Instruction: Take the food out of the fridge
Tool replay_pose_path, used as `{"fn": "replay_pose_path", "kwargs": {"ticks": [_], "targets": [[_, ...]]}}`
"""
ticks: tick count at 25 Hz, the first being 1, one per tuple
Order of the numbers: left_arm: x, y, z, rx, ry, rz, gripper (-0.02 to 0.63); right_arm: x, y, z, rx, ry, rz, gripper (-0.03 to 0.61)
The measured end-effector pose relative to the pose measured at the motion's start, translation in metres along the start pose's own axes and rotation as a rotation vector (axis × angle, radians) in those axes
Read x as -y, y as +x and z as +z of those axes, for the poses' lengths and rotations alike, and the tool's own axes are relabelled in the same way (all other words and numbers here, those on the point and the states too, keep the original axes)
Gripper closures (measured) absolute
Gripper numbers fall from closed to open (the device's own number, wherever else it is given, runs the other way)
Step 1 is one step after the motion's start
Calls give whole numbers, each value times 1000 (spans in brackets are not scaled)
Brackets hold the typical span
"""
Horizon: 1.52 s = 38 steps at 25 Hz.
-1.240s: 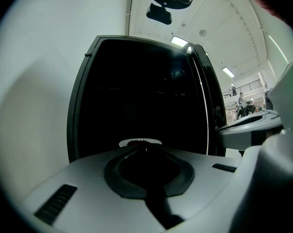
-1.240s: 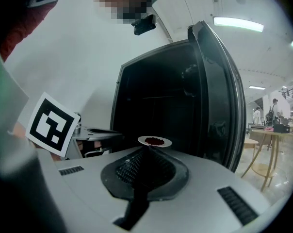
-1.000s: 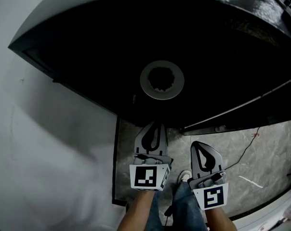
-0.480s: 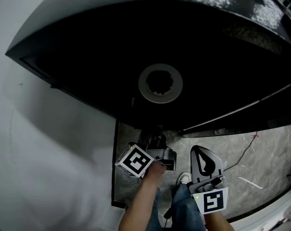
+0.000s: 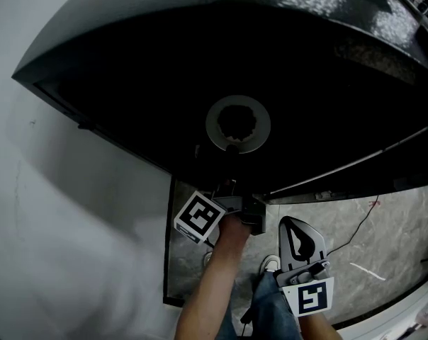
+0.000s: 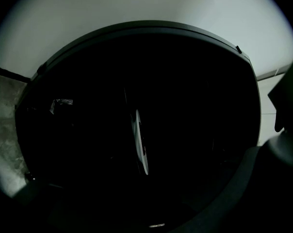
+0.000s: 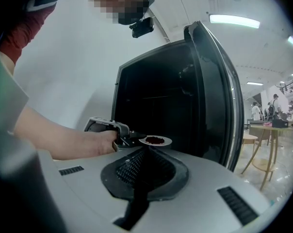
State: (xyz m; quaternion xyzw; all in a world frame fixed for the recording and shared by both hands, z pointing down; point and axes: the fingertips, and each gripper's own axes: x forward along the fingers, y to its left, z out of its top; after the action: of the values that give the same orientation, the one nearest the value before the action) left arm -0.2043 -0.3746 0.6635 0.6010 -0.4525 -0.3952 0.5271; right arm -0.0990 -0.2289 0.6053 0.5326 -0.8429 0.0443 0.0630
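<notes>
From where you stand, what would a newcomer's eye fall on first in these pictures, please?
A white plate of dark food stands out in the black inside of the open fridge. The left gripper, turned on its side, reaches toward the rim, jaws just opening and gripping nothing; the right gripper hangs back, shut.

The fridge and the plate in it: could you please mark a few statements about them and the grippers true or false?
1. The fridge door stands open. True.
2. The plate is empty. False: dark food lies on it.
3. The right gripper has its jaws together. True.
4. The left gripper clamps the plate. False: its jaws have just been opening and stand apart, with nothing pressed between them; the plate lies just ahead.
</notes>
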Motion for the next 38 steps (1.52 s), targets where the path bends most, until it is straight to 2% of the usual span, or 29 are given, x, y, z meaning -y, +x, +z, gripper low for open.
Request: {"fn": "replay_pose_path", "kwargs": {"ticks": [5,10,14,30,32,35,38], "targets": [[-9,5,-1,11,-6,60,438,-1,-1,0,-5,-2,6,555],[-16,8,-1,38,-28,88,533,2,-4,-1,-7,-5,2,557],[-13,7,1,54,-25,81,575,4,-4,-2,-11,-5,-7,555],[-12,-12,2,81,-65,48,591,2,-7,3,1,-11,-12,555],[-12,-19,3,90,-91,39,592,1,-7,4,1,-13,-12,556],[-3,-28,4,119,-175,-3,592,1,-7,5,2,-15,-10,556],[-2,-43,6,140,-193,2,592,0,-8,7,5,-16,-9,557]]}}
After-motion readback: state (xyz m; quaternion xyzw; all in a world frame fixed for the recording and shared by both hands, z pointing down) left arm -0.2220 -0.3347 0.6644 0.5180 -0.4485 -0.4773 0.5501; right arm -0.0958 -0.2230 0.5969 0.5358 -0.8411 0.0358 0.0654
